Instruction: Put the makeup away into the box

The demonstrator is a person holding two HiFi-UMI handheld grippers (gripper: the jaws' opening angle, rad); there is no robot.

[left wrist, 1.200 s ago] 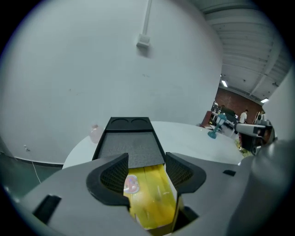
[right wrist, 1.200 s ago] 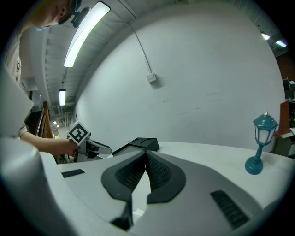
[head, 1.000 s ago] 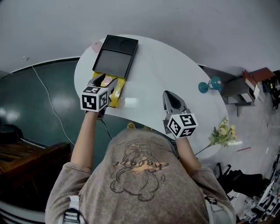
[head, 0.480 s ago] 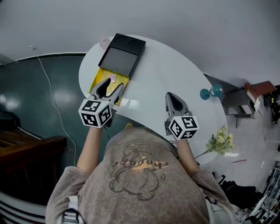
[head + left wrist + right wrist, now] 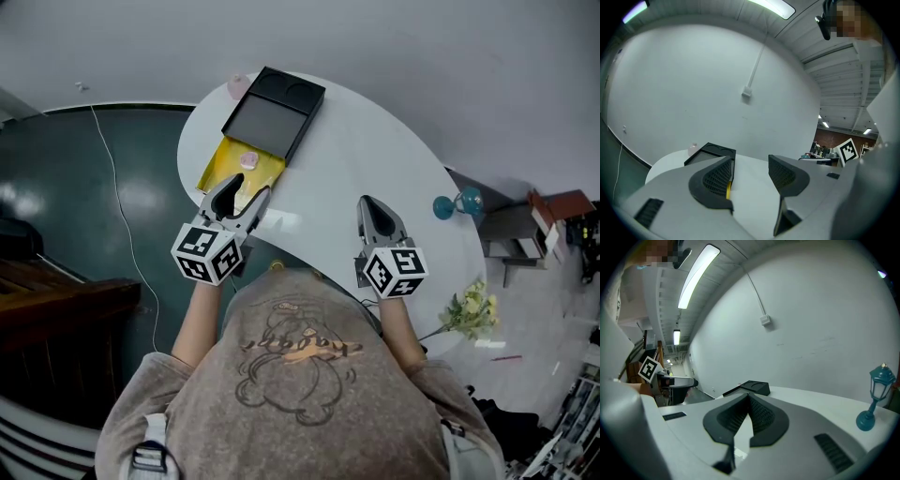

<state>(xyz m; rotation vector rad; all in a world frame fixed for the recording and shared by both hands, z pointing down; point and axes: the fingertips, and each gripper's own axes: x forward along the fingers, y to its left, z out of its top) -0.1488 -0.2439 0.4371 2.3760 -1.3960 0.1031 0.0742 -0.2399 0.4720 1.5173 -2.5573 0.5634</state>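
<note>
Since a second ago our left gripper [image 5: 242, 194] has drawn back from the yellow tray [image 5: 223, 172] of the box [image 5: 275, 111] — its jaws stand wide apart, holding nothing. A small pink makeup piece [image 5: 249, 160] lies in that tray. Our right gripper [image 5: 376, 208] hovers over the white table [image 5: 375, 150], jaws together, empty. We judge one placement done; next calls for reaching the other pink item [image 5: 237, 85], just beyond the box's far corner.

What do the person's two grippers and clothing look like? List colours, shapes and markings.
The left gripper and right gripper are light grey, each with two pointed jaws lined in black, grid-textured material. Each carries a white cube printed with black square markers. The person wears a grey-brown short-sleeved T-shirt with a cartoon print.
</note>
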